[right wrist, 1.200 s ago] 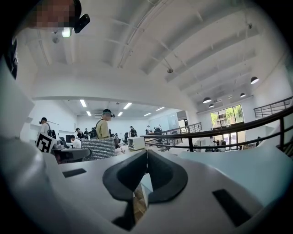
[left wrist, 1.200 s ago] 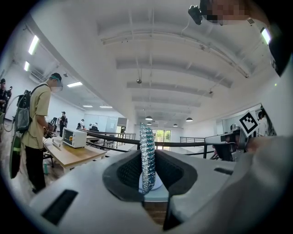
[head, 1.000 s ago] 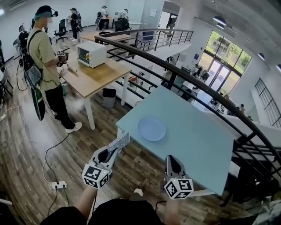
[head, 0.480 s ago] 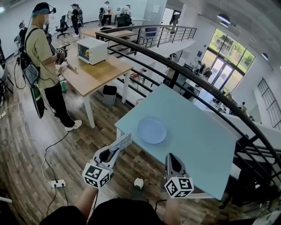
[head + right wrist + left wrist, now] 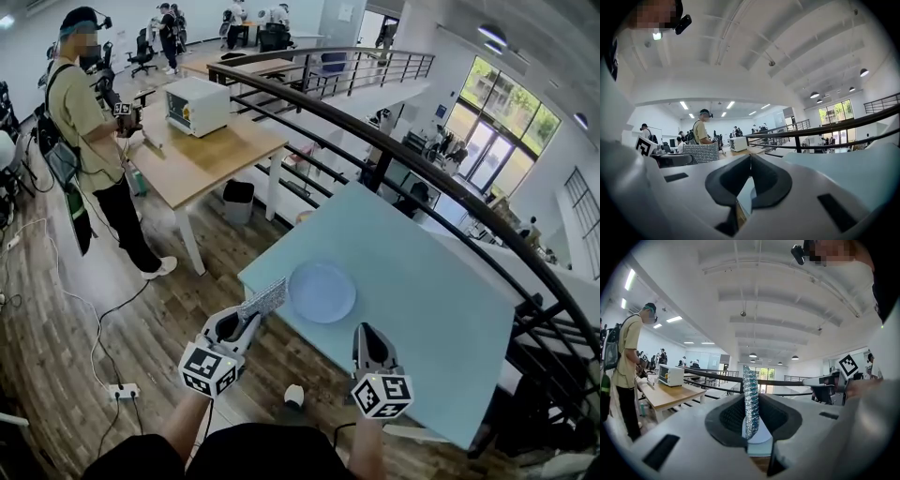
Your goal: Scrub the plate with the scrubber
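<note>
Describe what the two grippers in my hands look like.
The left gripper and right gripper match: pale grey moulded bodies, tongs lined with dark pads, and a cube of black-and-white square markers at each rear end. No cables show on them; the forearms are unsleeved.

Scrubber [image 5: 750,399] base hidden between fingers [image 5: 727,417], distant people [image 5: 171,28] too small to tell

Open-plan office mezzanine: black railing [image 5: 314,106], wooden desk [image 5: 202,155], swivel chairs [image 5: 143,58]
</note>
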